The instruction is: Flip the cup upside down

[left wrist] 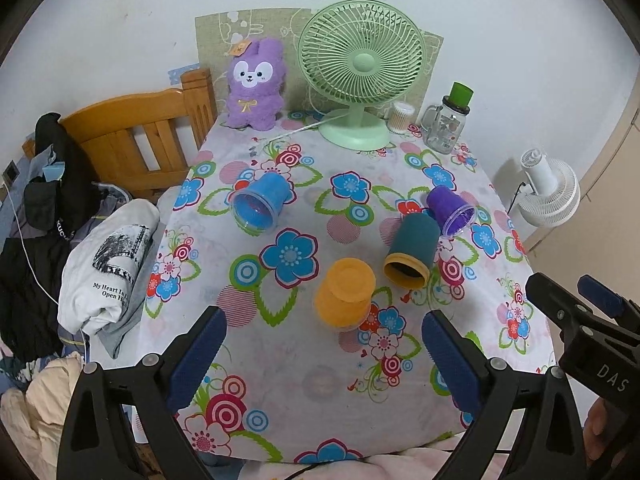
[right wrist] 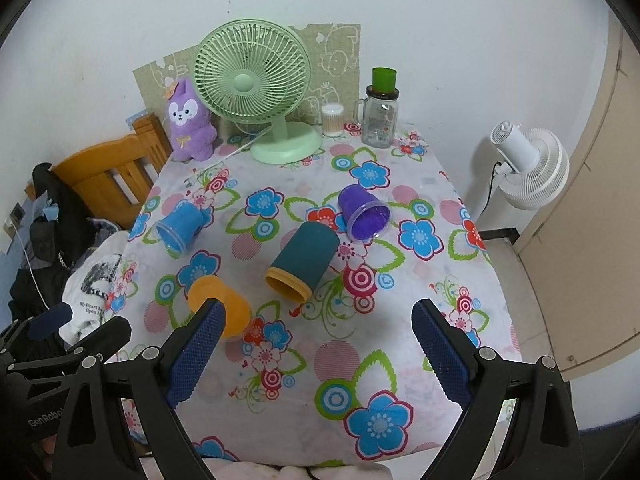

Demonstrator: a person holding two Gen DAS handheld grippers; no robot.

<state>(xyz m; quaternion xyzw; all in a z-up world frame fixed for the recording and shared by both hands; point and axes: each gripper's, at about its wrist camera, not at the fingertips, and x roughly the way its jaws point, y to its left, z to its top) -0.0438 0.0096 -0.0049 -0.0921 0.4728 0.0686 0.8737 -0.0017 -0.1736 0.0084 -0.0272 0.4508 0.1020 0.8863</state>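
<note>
Several cups sit on the floral tablecloth point(left wrist: 304, 380). An orange cup point(left wrist: 345, 298) stands upside down near the front; it also shows in the right wrist view point(right wrist: 224, 308). A teal cup with a yellow rim point(left wrist: 412, 257) point(right wrist: 304, 262) lies on its side, mouth toward me. A purple cup point(left wrist: 452, 210) point(right wrist: 363, 214) and a blue cup point(left wrist: 262, 202) point(right wrist: 180, 226) also lie on their sides. My left gripper point(left wrist: 324, 360) is open and empty, just short of the orange cup. My right gripper point(right wrist: 316, 354) is open and empty, short of the teal cup.
A green desk fan point(left wrist: 360, 68), a purple plush rabbit point(left wrist: 254, 84), a cotton-swab jar point(left wrist: 401, 117) and a glass mug jar with a green cup on top point(left wrist: 448, 126) stand along the back. A wooden bed frame point(left wrist: 136, 132) with clothes is left; a white fan point(left wrist: 548, 188) is right.
</note>
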